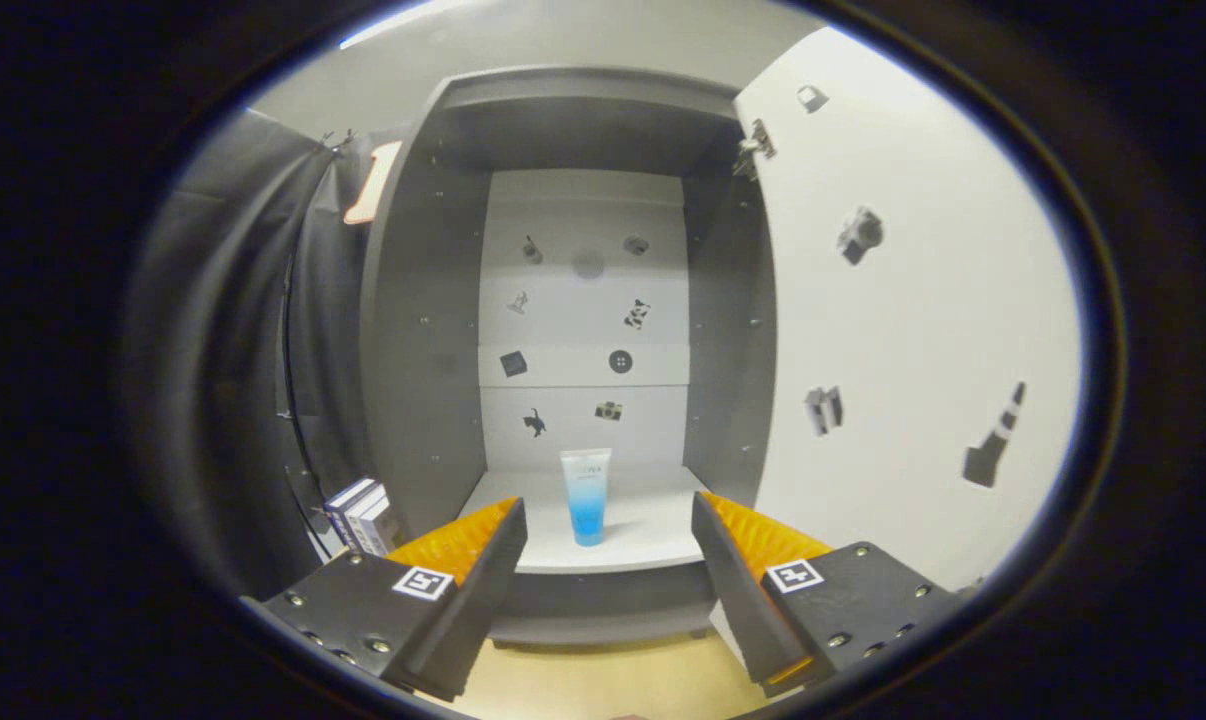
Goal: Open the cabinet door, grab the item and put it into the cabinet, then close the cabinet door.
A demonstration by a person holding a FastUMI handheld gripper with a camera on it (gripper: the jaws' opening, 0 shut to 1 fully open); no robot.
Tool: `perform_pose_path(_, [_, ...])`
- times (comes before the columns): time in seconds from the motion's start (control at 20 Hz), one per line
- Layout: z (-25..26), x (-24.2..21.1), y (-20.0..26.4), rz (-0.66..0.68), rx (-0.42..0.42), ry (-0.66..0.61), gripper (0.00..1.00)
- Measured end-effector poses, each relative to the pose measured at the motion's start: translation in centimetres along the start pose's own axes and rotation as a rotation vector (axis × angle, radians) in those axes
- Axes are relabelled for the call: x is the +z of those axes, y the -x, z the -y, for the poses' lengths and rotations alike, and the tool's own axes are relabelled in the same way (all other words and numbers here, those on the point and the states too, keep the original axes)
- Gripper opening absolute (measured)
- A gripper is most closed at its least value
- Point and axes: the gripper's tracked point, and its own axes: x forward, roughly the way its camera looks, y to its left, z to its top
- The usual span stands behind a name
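Blue tube (586, 496) stands inside the open cabinet (433, 300), beyond the gripper (608, 560), jaws apart.

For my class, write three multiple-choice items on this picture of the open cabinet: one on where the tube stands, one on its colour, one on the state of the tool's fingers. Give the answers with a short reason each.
1. Where does the tube stand?
A. On the floor shelf inside the cabinet
B. On top of the cabinet
C. Between the fingers of the tool

2. What colour is the tube's lower part?
A. Red
B. Blue
C. Green

3. What state are the tool's fingers in?
A. Shut on the tube
B. Shut on the cabinet door
C. Open, holding nothing

Answers:
1. A, the tube stands upright on the white shelf, beyond the fingers.
2. B, it fades from a pale top to blue at the bottom.
3. C, the fingers stand wide apart in front of the cabinet, with the door swung open to the right.
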Motion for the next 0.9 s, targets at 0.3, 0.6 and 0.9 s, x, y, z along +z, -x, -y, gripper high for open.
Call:
perform_pose_path(0.3, [3.3,0.6,9.2,-0.009,-0.070,-0.003,0.98])
perform_pose_path(0.6, [9.3,0.7,17.3,-0.046,-0.149,-0.059,0.98])
perform_pose_path(0.9, [20.7,0.0,23.5,-0.064,-0.304,-0.079,0.98])
